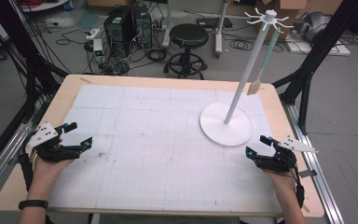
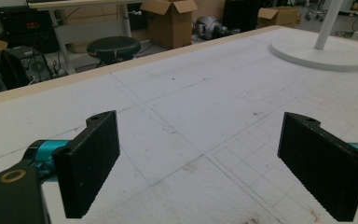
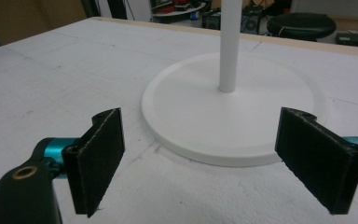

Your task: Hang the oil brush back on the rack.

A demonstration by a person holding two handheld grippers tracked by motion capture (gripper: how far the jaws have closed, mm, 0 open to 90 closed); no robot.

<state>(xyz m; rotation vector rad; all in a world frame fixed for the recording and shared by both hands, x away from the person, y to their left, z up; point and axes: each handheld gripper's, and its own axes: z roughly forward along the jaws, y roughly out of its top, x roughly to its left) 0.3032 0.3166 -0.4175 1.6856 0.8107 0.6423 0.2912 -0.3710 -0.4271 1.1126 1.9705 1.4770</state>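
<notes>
A white stand with a round base [image 1: 225, 124] and a tall pole [image 1: 247, 70] rises at the right of the table, with hooks [image 1: 268, 17] at its top. From one hook hangs a pale green spatula [image 1: 263, 63] with a tan blade. My left gripper [image 1: 78, 135] rests open at the table's left edge, with nothing between its jaws. At the right my right gripper [image 1: 257, 145] is open just in front of the stand's base [image 3: 228, 112], its jaws empty. In the left gripper view the base [image 2: 324, 53] lies far off at the upper right.
A white gridded mat [image 1: 158, 140] covers the wooden table [image 1: 70, 84]. Behind the table stand a black stool [image 1: 188, 42], computer towers [image 1: 126, 28] and cables on the floor. Black frame legs [image 1: 312, 60] flank both sides.
</notes>
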